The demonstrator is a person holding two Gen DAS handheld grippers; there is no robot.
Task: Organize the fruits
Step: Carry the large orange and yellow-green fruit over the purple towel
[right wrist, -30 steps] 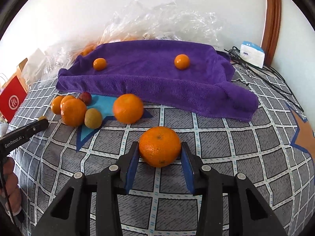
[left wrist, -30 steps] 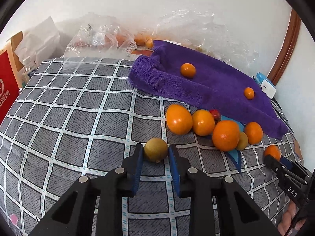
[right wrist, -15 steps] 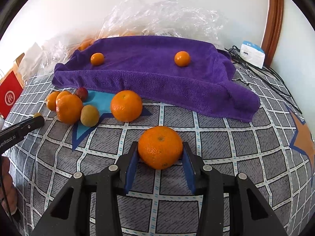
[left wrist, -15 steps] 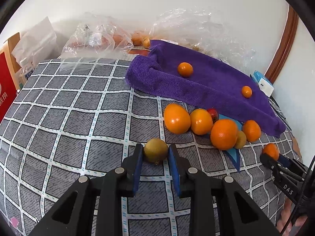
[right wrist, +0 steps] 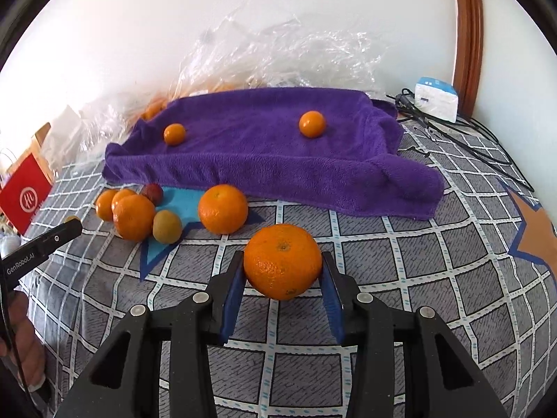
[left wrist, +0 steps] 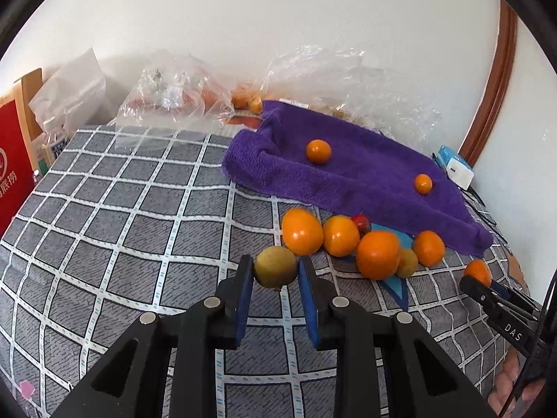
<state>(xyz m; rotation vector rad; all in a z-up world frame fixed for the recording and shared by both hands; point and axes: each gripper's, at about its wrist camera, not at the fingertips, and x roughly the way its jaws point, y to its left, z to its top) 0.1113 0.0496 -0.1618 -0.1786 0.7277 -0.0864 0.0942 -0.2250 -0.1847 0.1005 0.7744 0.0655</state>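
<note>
Fruit lay loose on the grey checked bedcover ahead of both tongs. Beyond and to the right of the left gripper sat a cluster of oranges, a small red fruit and another greenish-brown fruit, huddled between that gripper and the purple towel farther off. Two small oranges rested on the towel, well apart from each other. Crumpled clear plastic bags lined the wall behind it, a red carton stood off to the left, and a white and blue box with black cables sat far right.

Pinched between the left gripper's blue pads was a small greenish-brown fruit, round, dull-skinned, with a stub at its underside, apparently just clear of the cover. The right gripper clamped a large orange between its pads, wider than the left's catch, dimpled skin glossy, stem scar on top, slightly above the cover. A lone orange sat just ahead and left of it.
</note>
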